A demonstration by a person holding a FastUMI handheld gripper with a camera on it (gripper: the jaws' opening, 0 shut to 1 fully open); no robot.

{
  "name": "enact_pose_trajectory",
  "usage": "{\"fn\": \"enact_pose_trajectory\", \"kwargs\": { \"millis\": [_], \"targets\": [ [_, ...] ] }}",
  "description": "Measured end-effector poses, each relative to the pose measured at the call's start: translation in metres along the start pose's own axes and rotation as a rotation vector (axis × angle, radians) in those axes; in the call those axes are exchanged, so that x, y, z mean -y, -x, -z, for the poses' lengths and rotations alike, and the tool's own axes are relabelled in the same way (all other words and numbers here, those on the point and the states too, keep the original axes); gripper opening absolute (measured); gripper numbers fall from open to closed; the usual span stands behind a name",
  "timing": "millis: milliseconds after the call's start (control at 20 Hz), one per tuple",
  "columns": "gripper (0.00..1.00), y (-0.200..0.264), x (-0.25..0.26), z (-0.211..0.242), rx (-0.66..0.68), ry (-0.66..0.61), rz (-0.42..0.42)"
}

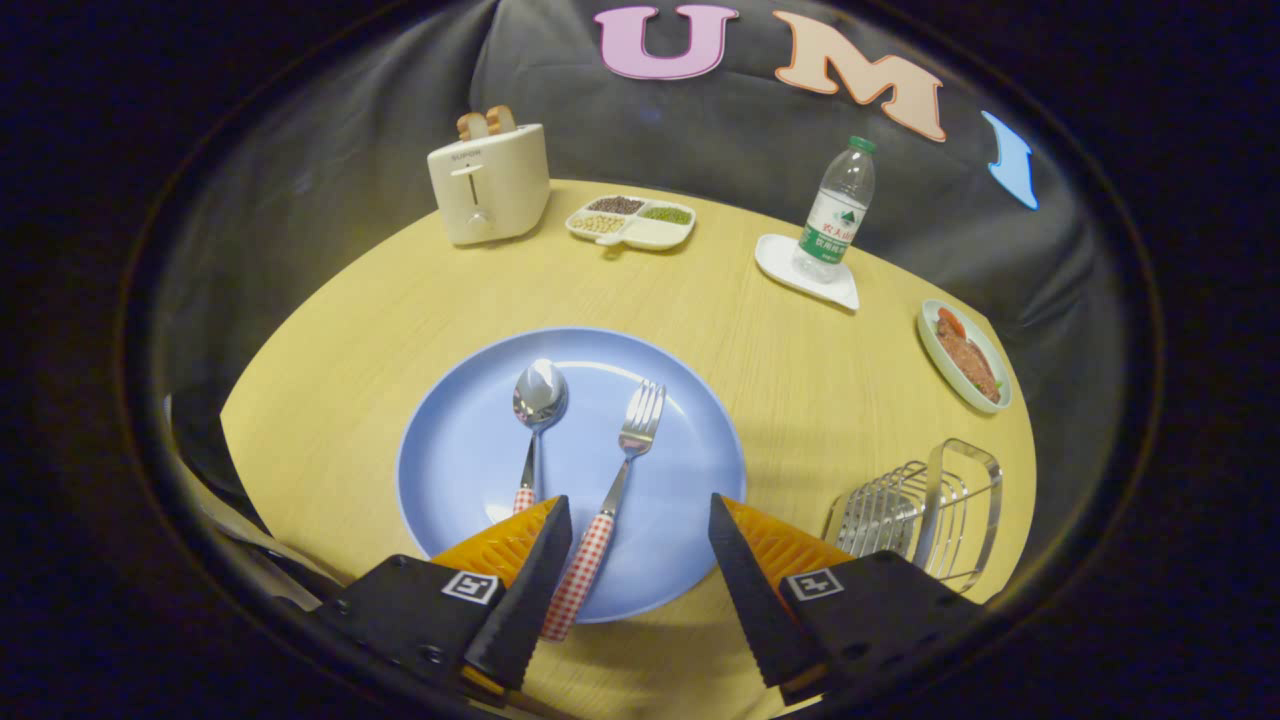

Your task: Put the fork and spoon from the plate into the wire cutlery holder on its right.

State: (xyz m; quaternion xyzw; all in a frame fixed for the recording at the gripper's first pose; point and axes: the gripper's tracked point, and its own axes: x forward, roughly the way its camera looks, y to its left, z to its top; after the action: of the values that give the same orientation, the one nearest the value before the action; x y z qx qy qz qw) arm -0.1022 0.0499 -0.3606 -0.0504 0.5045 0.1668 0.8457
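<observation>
claw (640, 520) apart over plate (450, 460) edge | fork (612, 500) handle between | holder (925, 510) right, table bare between

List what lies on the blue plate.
On the blue plate lie a spoon and a fork. The open gripper hovers above; one finger covers the spoon's handle end.

A staged dining booth: a toaster (489, 183) at the round wooden surface's (800, 380) far edge, black cloth wall (330, 150) draped behind.
</observation>
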Motion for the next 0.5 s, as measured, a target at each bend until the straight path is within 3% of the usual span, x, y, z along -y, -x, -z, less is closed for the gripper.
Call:
{"fn": "enact_pose_trajectory", "kwargs": {
  "millis": [450,500],
  "targets": [
    [0.29,0.002,-0.009,0.023,-0.071,0.034,-0.028],
    [0.29,0.009,-0.008,0.020,-0.066,0.026,-0.028]
  ]
}}
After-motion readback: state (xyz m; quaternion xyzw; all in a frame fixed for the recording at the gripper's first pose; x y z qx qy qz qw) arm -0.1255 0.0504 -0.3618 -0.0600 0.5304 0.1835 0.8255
